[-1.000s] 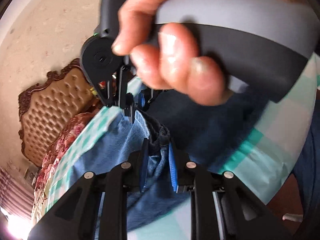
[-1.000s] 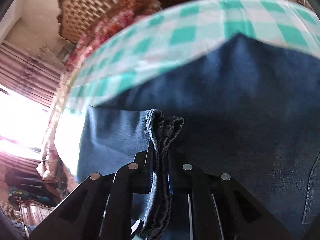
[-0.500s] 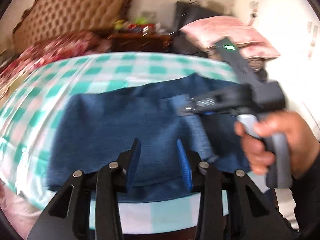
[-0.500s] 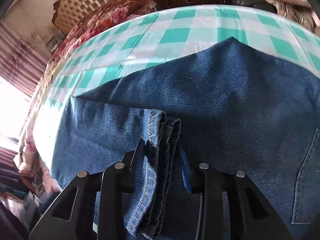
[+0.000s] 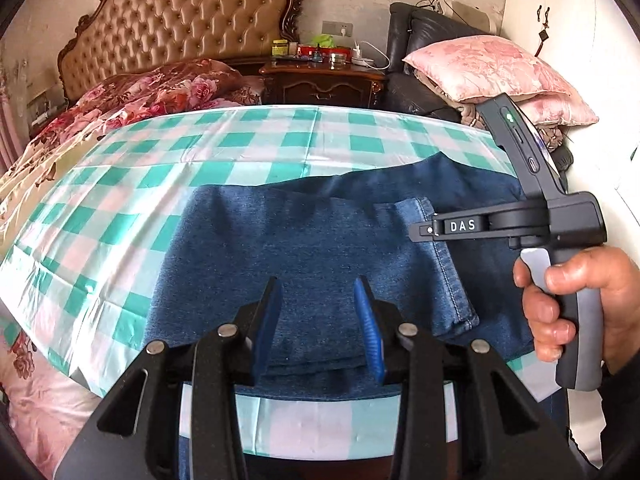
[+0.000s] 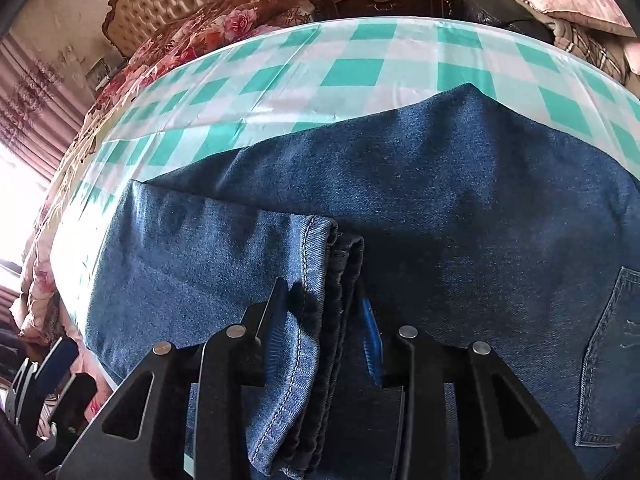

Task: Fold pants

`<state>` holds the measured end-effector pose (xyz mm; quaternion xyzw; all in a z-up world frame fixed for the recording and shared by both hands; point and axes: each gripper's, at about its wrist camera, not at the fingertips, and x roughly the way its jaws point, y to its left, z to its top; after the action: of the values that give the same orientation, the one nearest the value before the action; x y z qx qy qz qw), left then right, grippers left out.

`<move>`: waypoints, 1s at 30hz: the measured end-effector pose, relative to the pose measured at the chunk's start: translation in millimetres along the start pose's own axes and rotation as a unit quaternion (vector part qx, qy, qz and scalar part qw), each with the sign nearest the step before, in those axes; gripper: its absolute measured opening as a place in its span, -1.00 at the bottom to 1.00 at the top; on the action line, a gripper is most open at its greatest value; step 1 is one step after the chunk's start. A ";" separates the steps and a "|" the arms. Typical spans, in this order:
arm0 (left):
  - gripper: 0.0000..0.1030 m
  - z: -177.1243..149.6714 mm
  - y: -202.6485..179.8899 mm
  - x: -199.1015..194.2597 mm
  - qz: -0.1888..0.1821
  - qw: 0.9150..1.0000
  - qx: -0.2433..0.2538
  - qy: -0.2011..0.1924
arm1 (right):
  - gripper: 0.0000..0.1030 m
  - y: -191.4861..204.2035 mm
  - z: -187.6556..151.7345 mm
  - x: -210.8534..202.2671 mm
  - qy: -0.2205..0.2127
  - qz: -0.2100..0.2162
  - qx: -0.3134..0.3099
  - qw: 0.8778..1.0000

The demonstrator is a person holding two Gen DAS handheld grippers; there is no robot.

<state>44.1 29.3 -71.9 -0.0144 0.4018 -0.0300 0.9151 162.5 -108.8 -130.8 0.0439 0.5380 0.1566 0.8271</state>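
The pants (image 5: 304, 248), blue denim, lie folded on the tabletop (image 5: 240, 148) under its green-and-white checked cloth, toward the near edge and nearer the right end, with the folded bundle running lengthwise along that edge. The leg hems (image 6: 320, 280) are laid back over the upper part, and a back pocket (image 6: 612, 360) shows at the right in the right wrist view. The left tool (image 5: 316, 320) hangs above the denim near the near edge with its blue pads parted to a moderate gap and nothing between them; it touches no cloth that can be seen. The right tool (image 6: 324, 320) points down at the stacked hems, its jaws parted about as far, with the hem layers lying in the gap; the pads do not appear to press on them. In the left wrist view a hand (image 5: 580, 304) grips the handle of the right tool (image 5: 424, 230), whose tip sits over the hem edge. Beyond the far edge stand a tufted headboard (image 5: 180, 28), a floral bedspread (image 5: 152, 92) and a dark nightstand (image 5: 324, 84), with pink pillows (image 5: 488, 68) off the far right corner
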 end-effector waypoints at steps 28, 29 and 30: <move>0.17 -70.5 -60.0 -17.2 -0.031 0.971 0.211 -0.107 | 0.01 -10.1 10.8 4.0 0.027 0.071 0.023 0.997; 0.11 -78.2 -73.9 -15.1 -0.028 0.963 0.243 -0.114 | 0.01 -11.6 12.4 4.2 0.032 0.076 0.026 0.996; 0.02 -81.0 -82.3 -11.8 -0.026 0.959 0.259 -0.114 | 0.00 -12.9 14.0 4.6 0.037 0.082 0.027 0.996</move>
<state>-27.1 -52.3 -113.9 0.2095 0.2730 -0.1554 0.9260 179.6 -118.2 -132.0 0.1042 0.5667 0.2105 0.7897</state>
